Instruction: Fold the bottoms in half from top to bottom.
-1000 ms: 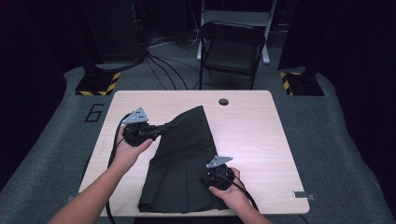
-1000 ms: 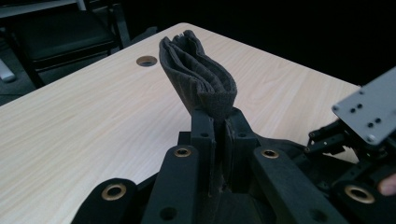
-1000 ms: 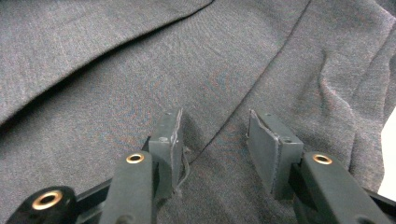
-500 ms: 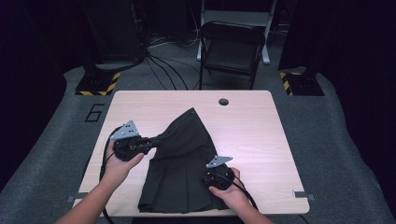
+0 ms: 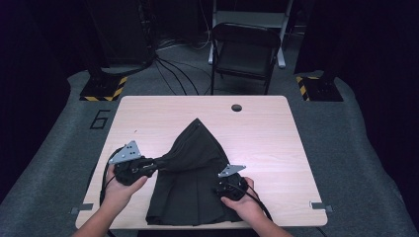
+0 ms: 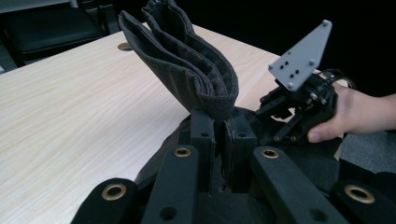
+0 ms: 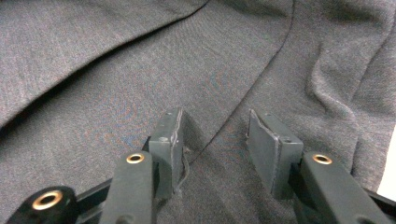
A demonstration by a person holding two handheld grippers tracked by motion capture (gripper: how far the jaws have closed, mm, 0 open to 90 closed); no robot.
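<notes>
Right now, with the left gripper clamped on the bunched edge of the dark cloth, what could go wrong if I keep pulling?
The left gripper pinches only the tip of the thick folded edge of the dark cloth, so the layers may slip out. The right gripper rests on the cloth with its jaws apart, pinning rather than gripping, so the whole piece could drag across the table and lose its fold.

This looks like a lab or recording studio. Black curtains close off a dark space around a lone wooden desk [image 5: 148,113] on grey carpet, with loose cables [image 5: 168,64] and yellow-black striped stand bases [image 5: 104,88]. A folding chair [image 5: 244,49] stands behind it, and a floor marking reads six [image 5: 100,119].
</notes>
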